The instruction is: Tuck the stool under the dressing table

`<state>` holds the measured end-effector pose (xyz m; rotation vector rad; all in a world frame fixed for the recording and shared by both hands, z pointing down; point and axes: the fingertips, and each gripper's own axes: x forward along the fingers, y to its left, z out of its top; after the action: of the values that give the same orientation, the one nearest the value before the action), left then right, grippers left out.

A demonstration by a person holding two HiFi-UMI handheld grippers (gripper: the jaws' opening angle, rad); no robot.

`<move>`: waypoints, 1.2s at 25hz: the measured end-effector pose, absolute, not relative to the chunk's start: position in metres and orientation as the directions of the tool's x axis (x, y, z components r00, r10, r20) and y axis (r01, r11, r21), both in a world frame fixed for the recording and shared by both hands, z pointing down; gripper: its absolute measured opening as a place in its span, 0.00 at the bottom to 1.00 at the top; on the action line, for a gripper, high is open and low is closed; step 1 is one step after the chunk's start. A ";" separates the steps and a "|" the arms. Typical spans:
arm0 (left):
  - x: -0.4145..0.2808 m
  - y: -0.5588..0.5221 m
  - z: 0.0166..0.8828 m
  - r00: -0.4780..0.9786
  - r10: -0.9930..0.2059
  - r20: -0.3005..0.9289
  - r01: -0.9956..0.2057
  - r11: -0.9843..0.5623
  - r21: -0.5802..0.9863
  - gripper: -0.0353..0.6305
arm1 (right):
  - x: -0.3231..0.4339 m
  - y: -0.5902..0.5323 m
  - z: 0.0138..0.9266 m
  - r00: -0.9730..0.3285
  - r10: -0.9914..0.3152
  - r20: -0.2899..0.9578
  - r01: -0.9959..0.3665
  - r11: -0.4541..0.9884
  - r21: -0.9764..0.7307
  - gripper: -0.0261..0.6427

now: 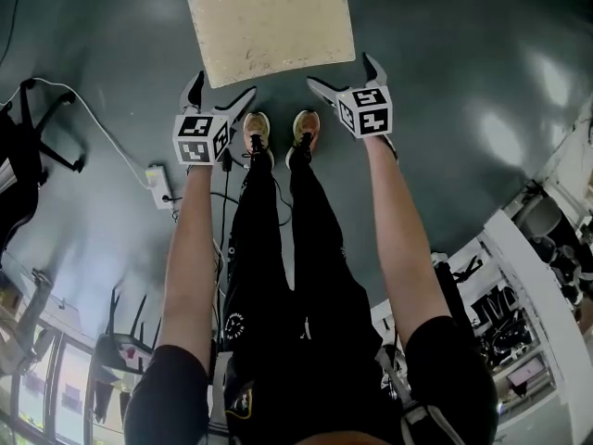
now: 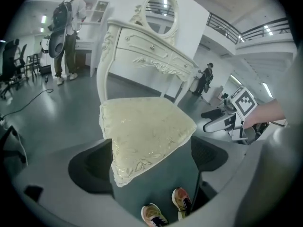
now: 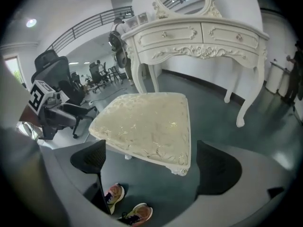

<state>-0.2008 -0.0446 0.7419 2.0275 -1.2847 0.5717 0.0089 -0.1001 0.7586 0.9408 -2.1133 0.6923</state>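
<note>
The stool (image 1: 271, 26) stood on the grey floor just ahead of the person's shoes (image 1: 257, 130), in front of the dressing table (image 3: 203, 37) and not under it. The head view cut off the seat's far edge, hid its legs and left the table out altogether. The left gripper (image 1: 224, 86) and right gripper (image 1: 340, 70) hung by the seat's 2 near corners, both with jaws spread wide and holding nothing. Each gripper view showed a seat corner between the pads, with no pad pressed on it. The right gripper view cropped the table's mirror.
</note>
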 end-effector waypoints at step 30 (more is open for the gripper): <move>-0.203 -0.104 0.816 0.296 -0.511 0.807 -0.942 -0.018 0.334 0.89 | 0.001 -0.142 0.826 -0.449 -0.250 0.858 -0.844 0.434 -0.316 0.94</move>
<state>-0.2032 -0.1035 0.8163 1.6636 -1.3422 0.6011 0.0013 -0.1421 0.8257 0.9228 -1.9312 0.9966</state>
